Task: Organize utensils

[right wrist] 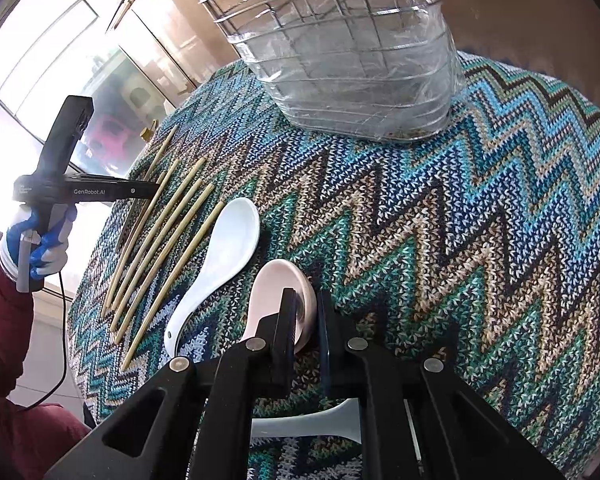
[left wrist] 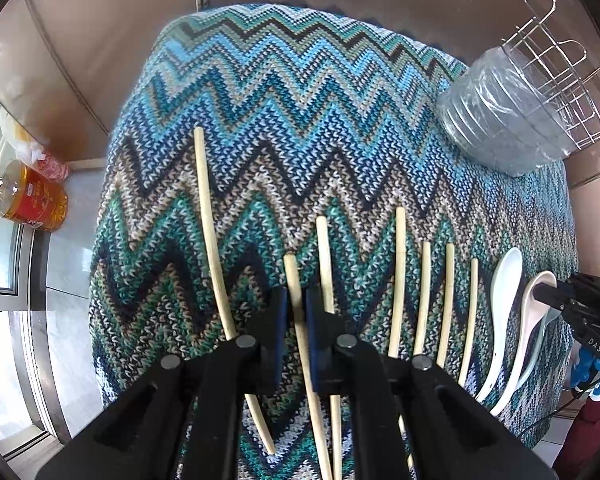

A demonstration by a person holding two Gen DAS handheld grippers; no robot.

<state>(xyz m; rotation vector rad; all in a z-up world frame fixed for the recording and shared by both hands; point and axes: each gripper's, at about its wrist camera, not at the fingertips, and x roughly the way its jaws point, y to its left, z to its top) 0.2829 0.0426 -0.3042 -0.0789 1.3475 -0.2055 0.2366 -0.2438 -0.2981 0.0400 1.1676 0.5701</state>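
Observation:
Several pale chopsticks (left wrist: 400, 272) lie side by side on a zigzag knitted cloth (left wrist: 300, 100). My left gripper (left wrist: 297, 294) points down and is shut on one chopstick (left wrist: 291, 268), which runs between its pads. Two white ceramic spoons lie to the right of the chopsticks. The nearer spoon (right wrist: 274, 276) has its bowl rim pinched between the pads of my right gripper (right wrist: 305, 296), which is shut on it. Its handle passes under the gripper. The other spoon (right wrist: 228, 248) lies free beside the chopsticks. The left wrist view shows the right gripper (left wrist: 540, 292) on its spoon (left wrist: 530, 320).
A wire basket in a clear plastic tray (right wrist: 360, 80) stands at the cloth's far side. A bottle of oil (left wrist: 28, 200) sits on the counter to the left, beyond the cloth's edge. A gloved hand (right wrist: 40, 248) with a red sleeve holds the left gripper (right wrist: 152, 191).

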